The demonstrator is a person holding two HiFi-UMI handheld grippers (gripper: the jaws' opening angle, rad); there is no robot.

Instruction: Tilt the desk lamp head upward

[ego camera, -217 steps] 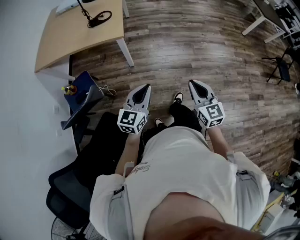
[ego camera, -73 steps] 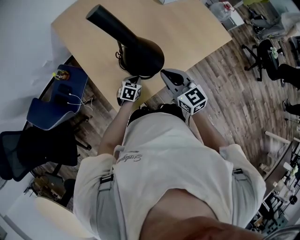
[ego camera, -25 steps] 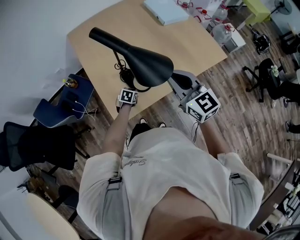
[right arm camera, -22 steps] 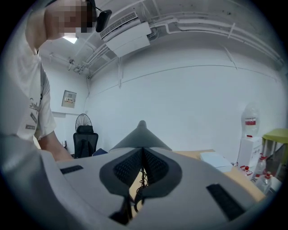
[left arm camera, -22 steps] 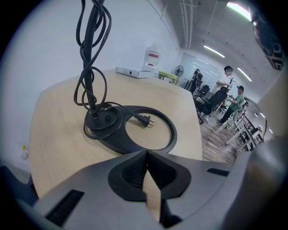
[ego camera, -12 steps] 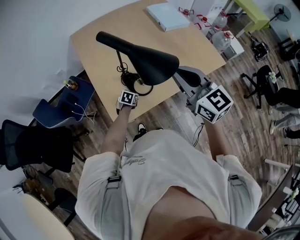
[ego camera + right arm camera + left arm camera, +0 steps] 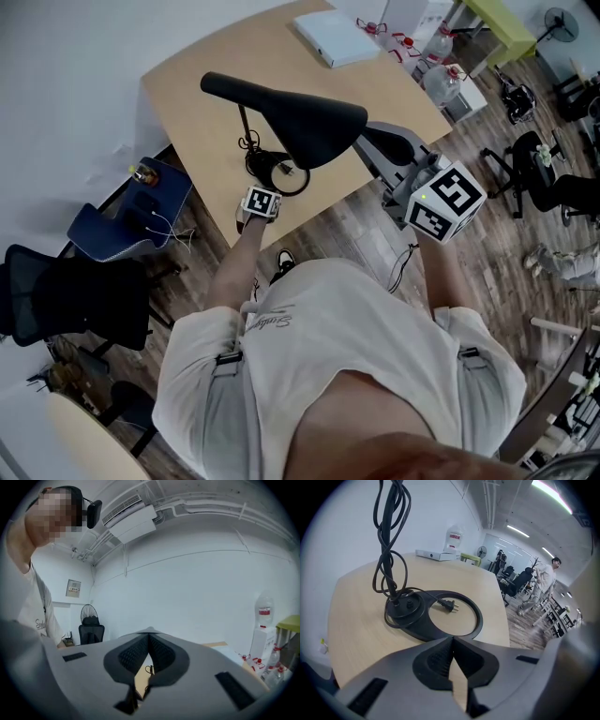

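The right gripper (image 7: pixel 149 637) has its jaws closed tip to tip with nothing between them, and it points up and away toward the wall. In the head view its nose lies just at the wide, near-right end of the lamp head (image 7: pixel 300 122) and seems tucked under the rim. Whether it touches the rim cannot be told. The lamp head hangs over the table (image 7: pixel 202 141) with its long axis running from the narrow far-left end to that wide end, so the right gripper looks the nearer one for pushing it upward. The left gripper (image 7: pixel 452 641) is also closed and empty. It sits low, just beside the near edge of the ring-shaped lamp base (image 7: pixel 417 620), where the cord (image 7: pixel 389 550) and its plug (image 7: pixel 446 604) lie, probably placed to steady it.
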